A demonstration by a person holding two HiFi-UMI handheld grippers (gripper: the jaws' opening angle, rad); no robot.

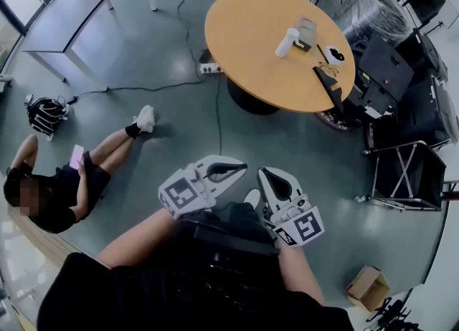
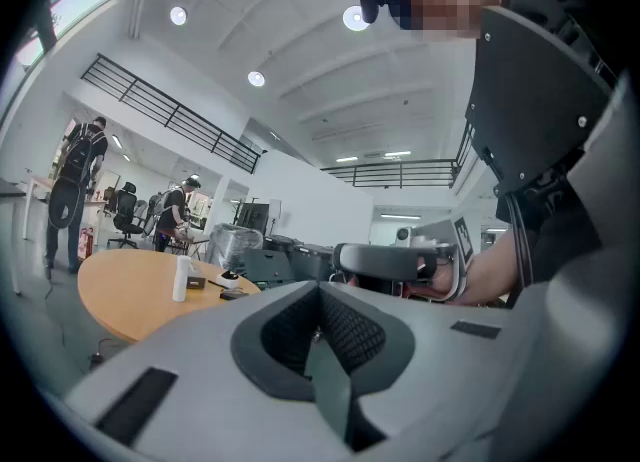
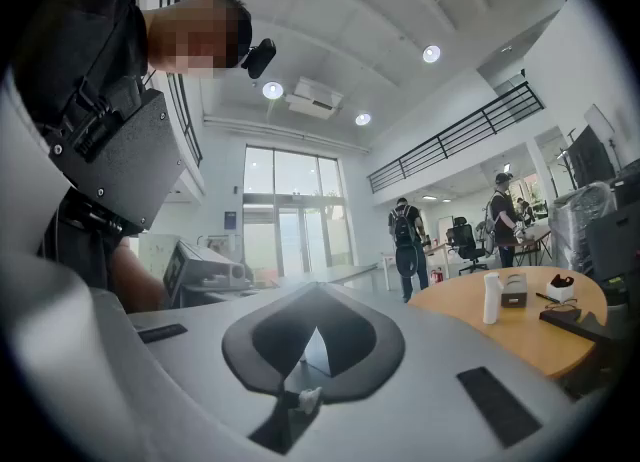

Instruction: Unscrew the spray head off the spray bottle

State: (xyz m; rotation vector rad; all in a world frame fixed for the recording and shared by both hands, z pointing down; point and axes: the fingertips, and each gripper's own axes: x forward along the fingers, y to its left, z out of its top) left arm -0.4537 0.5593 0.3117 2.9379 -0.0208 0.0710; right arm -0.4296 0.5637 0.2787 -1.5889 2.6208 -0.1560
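bottle (image 1: pixel 287 41) stands upright on round table (image 1: pixel 247 50).

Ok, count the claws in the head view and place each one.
2. The left claw is low centre, shut; the right claw is just to its right, also shut. None seems hidden.

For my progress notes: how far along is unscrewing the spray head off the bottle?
Nothing looks done: the white spray bottle stands untouched on the round table. Nothing in hand: left gripper and right gripper are shut, empty, near the person's body. Left: reach it, grip, unscrew the head.
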